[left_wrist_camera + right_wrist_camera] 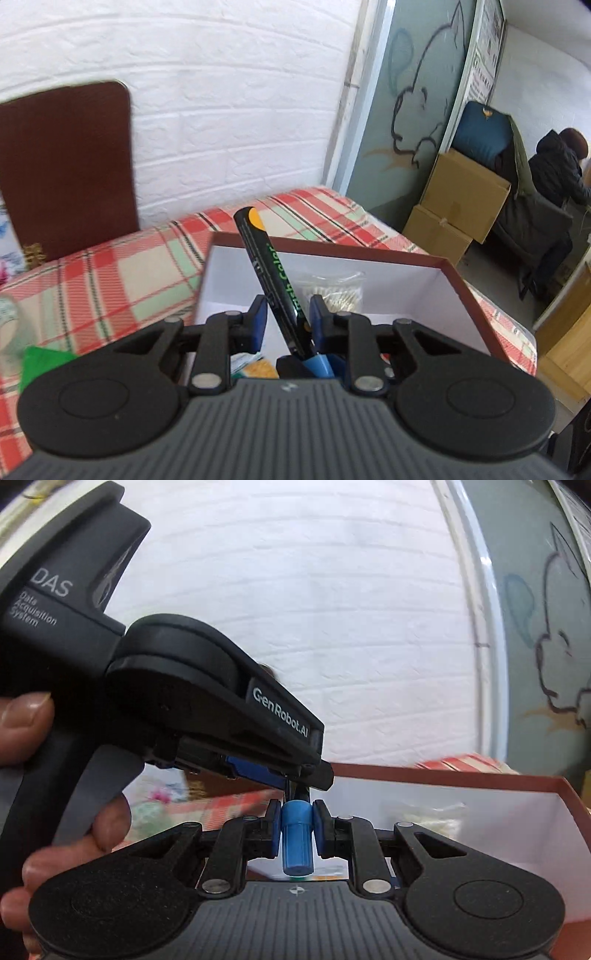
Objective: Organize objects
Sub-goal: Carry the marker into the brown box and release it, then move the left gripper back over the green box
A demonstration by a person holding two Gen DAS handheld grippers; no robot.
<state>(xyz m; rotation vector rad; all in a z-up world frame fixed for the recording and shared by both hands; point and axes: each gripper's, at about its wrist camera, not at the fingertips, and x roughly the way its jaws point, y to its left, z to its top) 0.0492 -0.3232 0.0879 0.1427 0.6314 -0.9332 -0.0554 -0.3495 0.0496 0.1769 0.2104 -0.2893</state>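
Closest in the left wrist view, a desk covered by a red, green and cream plaid cloth is seen, with an open box of dark red rim and white inside standing on it. A clear packet of cotton swabs lies on the box floor, and colourful packets are glimpsed below the tongs. Farther back, a brown board is leaned against a white brick wall; to the right, stacked cardboard boxes and a seated person in dark clothes are seen beside a grey panel bearing a drawn outline.

The left tongs are held above the box, set narrow; a black marker stands tilted between the blue pads, resting against the right pad, its orange-marked end up and leaning left. Whether both pads press it cannot be told.

In the right wrist view, the right tongs are closed on the marker's blue cap, just under the left tool's fingers. A hand is wrapped around the left tool's handle, thumb on top.
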